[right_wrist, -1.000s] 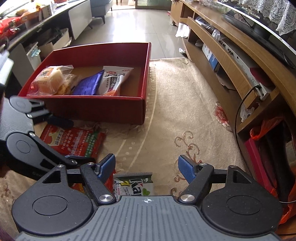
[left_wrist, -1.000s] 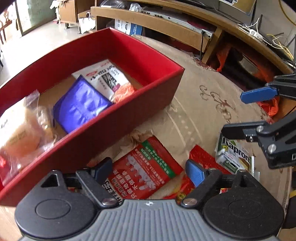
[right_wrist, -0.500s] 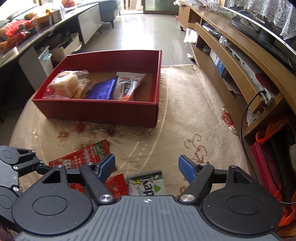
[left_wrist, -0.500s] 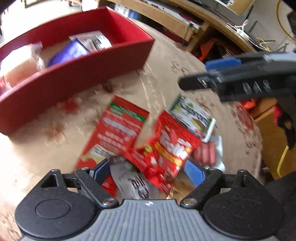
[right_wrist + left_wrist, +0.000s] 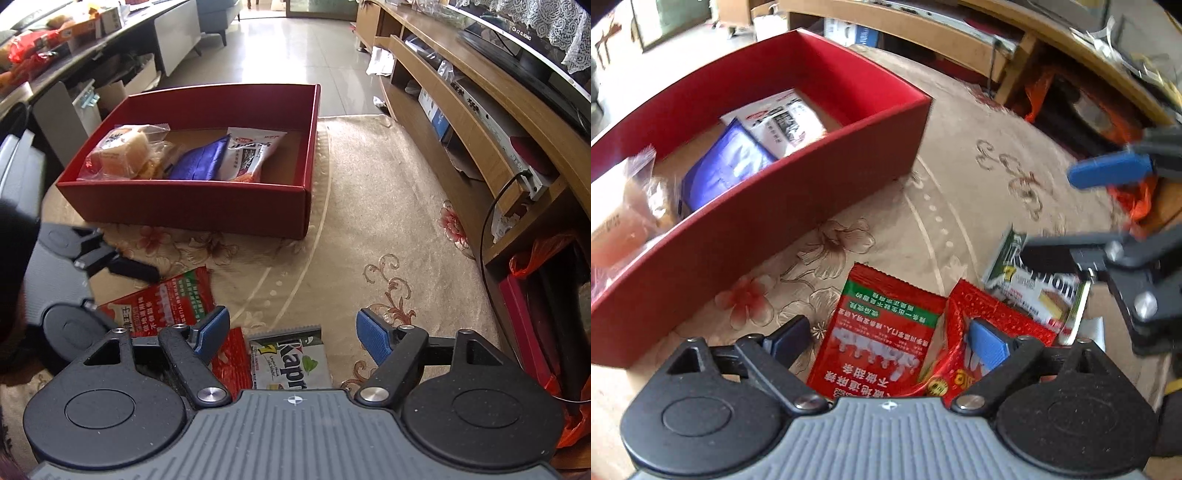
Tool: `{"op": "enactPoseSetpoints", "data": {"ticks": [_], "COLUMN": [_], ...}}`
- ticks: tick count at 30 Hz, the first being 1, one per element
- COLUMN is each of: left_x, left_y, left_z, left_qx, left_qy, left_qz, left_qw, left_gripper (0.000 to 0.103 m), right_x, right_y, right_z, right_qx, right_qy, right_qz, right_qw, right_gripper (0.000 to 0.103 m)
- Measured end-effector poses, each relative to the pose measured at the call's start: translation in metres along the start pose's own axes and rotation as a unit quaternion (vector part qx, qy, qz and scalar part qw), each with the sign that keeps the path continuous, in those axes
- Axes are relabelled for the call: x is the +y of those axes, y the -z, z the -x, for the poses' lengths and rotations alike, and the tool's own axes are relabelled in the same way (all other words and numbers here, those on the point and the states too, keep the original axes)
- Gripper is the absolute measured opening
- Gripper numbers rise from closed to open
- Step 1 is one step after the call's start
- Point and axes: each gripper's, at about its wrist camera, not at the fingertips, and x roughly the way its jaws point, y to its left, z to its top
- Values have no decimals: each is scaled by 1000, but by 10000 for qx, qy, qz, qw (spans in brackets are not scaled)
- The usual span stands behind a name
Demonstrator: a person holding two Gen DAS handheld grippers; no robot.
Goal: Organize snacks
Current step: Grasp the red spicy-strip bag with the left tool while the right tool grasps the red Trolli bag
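A red box [image 5: 798, 206] [image 5: 192, 206] on the patterned tablecloth holds a wrapped bread [image 5: 118, 153], a purple packet [image 5: 199, 160] and a white packet [image 5: 251, 149]. In front of it lie a red-and-green packet [image 5: 882, 328] [image 5: 166, 299], a shiny red packet [image 5: 1004, 325] [image 5: 232, 360] and a green-and-white wafer packet [image 5: 1038, 288] [image 5: 288, 360]. My left gripper [image 5: 890, 338] is open over the red-and-green packet. My right gripper [image 5: 293, 330] is open, empty, just above the wafer packet.
A wooden TV bench [image 5: 480, 122] with shelves and cables runs along the right. An orange bag [image 5: 535, 254] sits beside the table's right edge. A low table with clutter [image 5: 55, 55] stands at the far left.
My left gripper swung back and down toward the loose packets, closer to the red box. My right gripper stays open over the wafer packet.
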Motion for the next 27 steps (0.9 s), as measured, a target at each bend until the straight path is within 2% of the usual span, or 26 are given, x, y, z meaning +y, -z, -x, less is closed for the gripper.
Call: {"op": "enactPoseSetpoints", "data": {"ticks": [3, 6, 9, 11, 13, 15, 17, 21, 24, 27], "left_x": [2, -12, -27, -35, -37, -35, -26, -8, -3, -14], "left_y": [9, 23, 39, 49, 58, 62, 62, 59, 57, 54], "left_z": [5, 8, 11, 16, 22, 25, 27, 35, 35, 24], "left_qx": [50, 64, 142, 206, 269, 323, 343, 227, 129, 160], "left_qy": [36, -187, -116, 45, 372, 593, 652, 240, 106, -141], "left_qz": [85, -117, -198, -195, -84, 158, 439, 775, 843, 497], "left_qw": [9999, 9997, 9996, 9996, 9989, 9976, 9963, 9964, 9963, 9985], "left_gripper": [87, 87, 88, 88, 87, 87, 87, 87, 87, 86], "right_x": [-2, -6, -3, 0, 3, 5, 6, 6, 9, 17], "right_y": [1, 1, 3, 8, 16, 26, 40, 73, 97, 110], "right_z": [4, 5, 5, 8, 12, 15, 16, 22, 23, 19], "right_qx": [-28, -44, -9, -9, 20, 117, 277, 520, 731, 886], "right_qy": [-30, -21, -14, -24, -53, -100, -182, -250, -483, -408], "right_qz": [-10, -64, -36, -21, -61, -142, -317, -928, -1442, -1784], "right_qw": [10000, 10000, 10000, 10000, 10000, 9998, 9989, 9940, 9856, 9791], "right_gripper": [81, 81, 81, 81, 81, 81, 81, 81, 81, 80]}}
